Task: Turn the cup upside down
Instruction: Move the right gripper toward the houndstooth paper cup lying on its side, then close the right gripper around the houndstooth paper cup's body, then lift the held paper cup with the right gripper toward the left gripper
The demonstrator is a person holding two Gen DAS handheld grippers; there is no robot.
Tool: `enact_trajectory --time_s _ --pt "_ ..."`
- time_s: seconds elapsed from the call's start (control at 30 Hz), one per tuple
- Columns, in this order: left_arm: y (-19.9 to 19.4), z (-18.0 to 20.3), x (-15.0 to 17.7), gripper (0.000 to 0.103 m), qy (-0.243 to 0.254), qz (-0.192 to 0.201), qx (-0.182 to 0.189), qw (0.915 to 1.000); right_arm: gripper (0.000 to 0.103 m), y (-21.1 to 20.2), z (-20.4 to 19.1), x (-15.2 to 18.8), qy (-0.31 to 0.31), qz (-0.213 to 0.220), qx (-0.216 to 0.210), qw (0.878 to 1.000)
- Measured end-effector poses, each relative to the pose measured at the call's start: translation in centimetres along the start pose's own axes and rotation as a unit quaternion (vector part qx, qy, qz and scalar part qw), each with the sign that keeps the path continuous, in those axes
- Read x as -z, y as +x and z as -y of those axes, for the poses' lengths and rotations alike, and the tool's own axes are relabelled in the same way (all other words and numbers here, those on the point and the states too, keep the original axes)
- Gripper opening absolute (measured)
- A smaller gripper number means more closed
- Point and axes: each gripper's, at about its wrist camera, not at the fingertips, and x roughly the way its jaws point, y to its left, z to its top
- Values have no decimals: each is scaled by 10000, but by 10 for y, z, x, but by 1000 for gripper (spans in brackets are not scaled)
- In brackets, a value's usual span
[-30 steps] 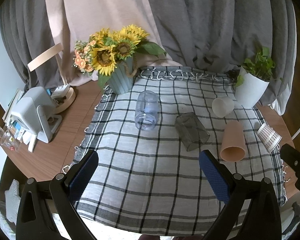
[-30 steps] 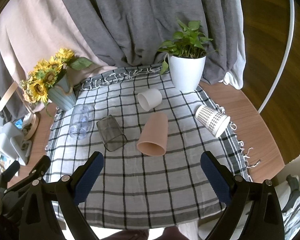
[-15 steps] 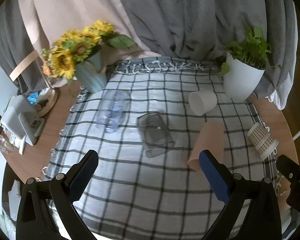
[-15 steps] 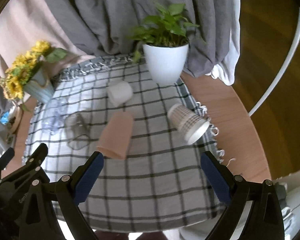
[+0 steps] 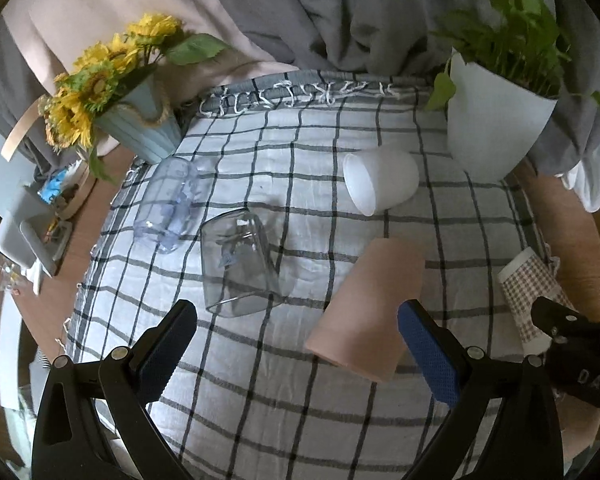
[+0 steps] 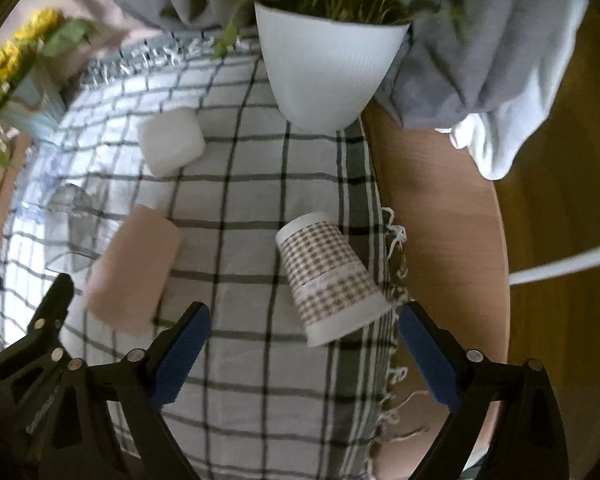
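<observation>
Right claw point(image 6: 302, 354): spread wide, pinching nothing, low over the checked cloth point(image 6: 236, 392). Check cup point(image 6: 332, 276) lies on its side just past the tips, about 12 o'clock, mouth tipped toward the claw, at the cloth's right edge. Bare wooden worktop point(image 6: 440, 220) at 2 o'clock. White planter point(image 6: 324, 76) farther off at 12, upright, leaves blurred. Pink cup point(image 6: 134, 268) at 10 o'clock, on its side. White cup point(image 6: 170, 146) beyond it at 11, also on its side.

Left claw point(image 5: 296, 350): spread wide, holding nothing, over the same cloth. Pink cup point(image 5: 370, 306) at 1 o'clock, just ahead of the right finger, mouth toward the claw. Grey glass point(image 5: 238, 262) at 11 o'clock, on its side, mouth nearest. Clear glass point(image 5: 172, 204) just beyond at 10 to 11, on its side, close beside the grey one; touching or not, cannot tell. White cup point(image 5: 380, 186) at 1 o'clock, farther out, mouth facing left. Check cup point(image 5: 530, 292) at 3 o'clock, partly behind the right claw's frame. Sunflowers point(image 5: 104, 80) in a blue pot at far 10 o'clock; planter point(image 5: 496, 120) at far 2.
</observation>
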Motion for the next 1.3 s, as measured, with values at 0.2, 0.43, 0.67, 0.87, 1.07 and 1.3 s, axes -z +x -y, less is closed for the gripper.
enact_trajectory --time_s 0.2,0.43,0.67,0.87,1.07,1.3 --pt "13 14 -11 103 114 -99 -229 9996 91 37 -3 -24 -423 -432 -64 9981" --pt "23 19 -16 103 127 -175 -353 9991 78 71 -6 -36 -548 -811 137 9951" --pt "31 19 -17 103 168 -246 -366 9989 63 83 -6 -36 -488 -931 303 9940" --pt "33 18 -14 103 342 -306 -230 9987 62 77 -1 -33 -363 -860 295 9952" --pt "21 7 -7 103 519 -284 130 9982 62 53 -2 -25 -115 -716 257 9970" --pt "-1 -23 0 103 601 -112 611 9963 62 9 -14 -2 175 -434 50 9989"
